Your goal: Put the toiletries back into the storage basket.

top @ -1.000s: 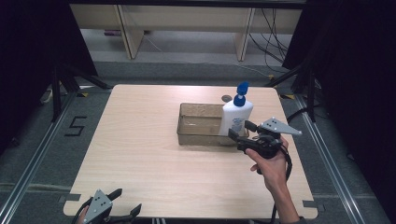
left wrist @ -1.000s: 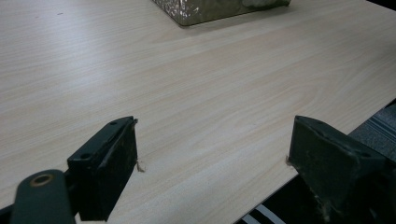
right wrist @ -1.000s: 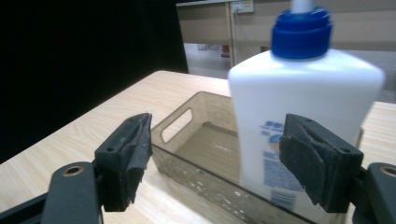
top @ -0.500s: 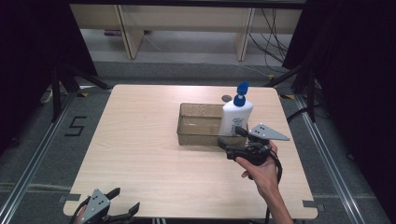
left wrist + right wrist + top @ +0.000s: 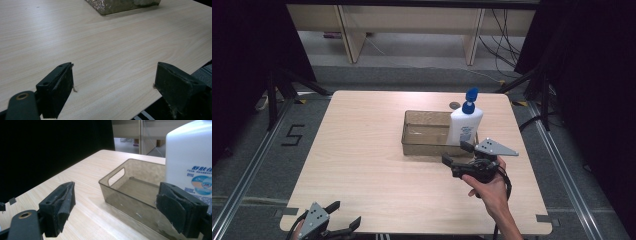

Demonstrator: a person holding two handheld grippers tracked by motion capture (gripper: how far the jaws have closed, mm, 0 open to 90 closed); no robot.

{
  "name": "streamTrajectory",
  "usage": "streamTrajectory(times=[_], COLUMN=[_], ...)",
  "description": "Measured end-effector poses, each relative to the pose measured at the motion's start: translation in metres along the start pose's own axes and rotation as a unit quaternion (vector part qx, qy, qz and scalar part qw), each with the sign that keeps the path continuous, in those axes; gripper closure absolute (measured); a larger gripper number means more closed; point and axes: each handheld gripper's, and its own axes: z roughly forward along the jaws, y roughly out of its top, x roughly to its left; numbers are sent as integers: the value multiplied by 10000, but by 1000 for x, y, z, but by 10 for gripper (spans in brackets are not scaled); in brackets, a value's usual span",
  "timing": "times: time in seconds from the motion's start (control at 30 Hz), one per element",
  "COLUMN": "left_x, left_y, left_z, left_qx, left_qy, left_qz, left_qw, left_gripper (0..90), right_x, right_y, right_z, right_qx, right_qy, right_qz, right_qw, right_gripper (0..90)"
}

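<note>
A white bottle (image 5: 465,125) with a blue pump cap stands upright in the right end of a clear brown bin (image 5: 422,148) on the wooden table. My right gripper (image 5: 456,153) hovers just in front of the bin, its jaws pointing at the bottle with a gap left. The jaws have just been opening and nothing is between them. In the right gripper view the bottle (image 5: 190,165) rises behind the right jaw, and the bin (image 5: 117,185) lies ahead of the gripper (image 5: 117,210). My left gripper (image 5: 344,214) sits open at the table's near left edge.
A small dark round object (image 5: 455,105) lies on the table behind the bin. The left gripper view looks across bare tabletop (image 5: 100,50) to the bin's corner (image 5: 117,6). Dark frame rails run along both sides of the table.
My right gripper has let go of the bottle, opened its jaws and drawn back toward the person and lower. The bottle stays standing in the bin. The left gripper has not moved.
</note>
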Motion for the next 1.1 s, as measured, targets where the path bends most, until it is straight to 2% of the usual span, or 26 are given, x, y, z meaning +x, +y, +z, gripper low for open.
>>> streamTrajectory(times=[0.03,0.07,0.17,0.23,0.3,0.33,0.43,0.5,0.57,0.63,0.67,0.8,0.83,0.87,0.9,0.97,1.03,1.07,1.1], left_x=[0,0,-1,-2,-1,-1,0,0,-1,-1,-1,-2,-2,-2,-2,-2,-2,-2,-1], left_y=[0,1,1,1,1,1,0,1,1,1,1,1,1,1,1,1,1,1,1], left_z=[-1,-1,0,1,1,1,1,1,1,1,1,0,0,0,0,0,0,0,-1], left_qx=[53,49,5,-52,-28,-26,46,5,25,-17,-9,30,32,27,28,31,30,37,91], left_qy=[23,18,31,-7,3,3,-13,-2,9,2,9,24,23,24,26,31,34,38,45], left_qz=[51,70,26,-21,3,5,80,56,63,17,24,68,79,79,81,87,93,101,147], left_qw=[10000,10000,10000,10000,10000,10000,10000,10000,10000,10000,10000,10000,10000,10000,10000,10000,9999,9999,9998], left_gripper=[149,149,148,148,148,148,148,149,149,148,148,148,148,148,148,148,148,148,148], right_x=[1,1,4,6,5,7,6,5,4,8,6,8,7,8,10,9,9,7,8], right_y=[0,-2,-4,-7,-9,-9,-12,-15,-17,-18,-19,-22,-23,-24,-24,-25,-27,-28,-30], right_z=[-1,-1,-1,-3,-3,-5,-6,-5,-5,-6,-4,-5,-5,-5,-5,-6,-7,-8,-8], right_qx=[40,-35,5,113,28,124,124,42,44,185,109,216,169,168,191,205,189,192,141], right_qy=[0,-19,-1,27,45,62,58,-1,46,63,88,98,92,93,130,152,138,65,96], right_qz=[5,-39,-33,73,-23,63,20,-60,-50,157,70,24,-24,16,171,61,70,-43,3], right_qw=[10000,10000,10000,9999,10000,9999,9999,10000,10000,9997,9999,9997,9998,9998,9996,9997,9997,9998,9999], right_gripper=[162,162,162,162,162,162,162,162,162,162,163,162,162,162,162,162,162,162,162])
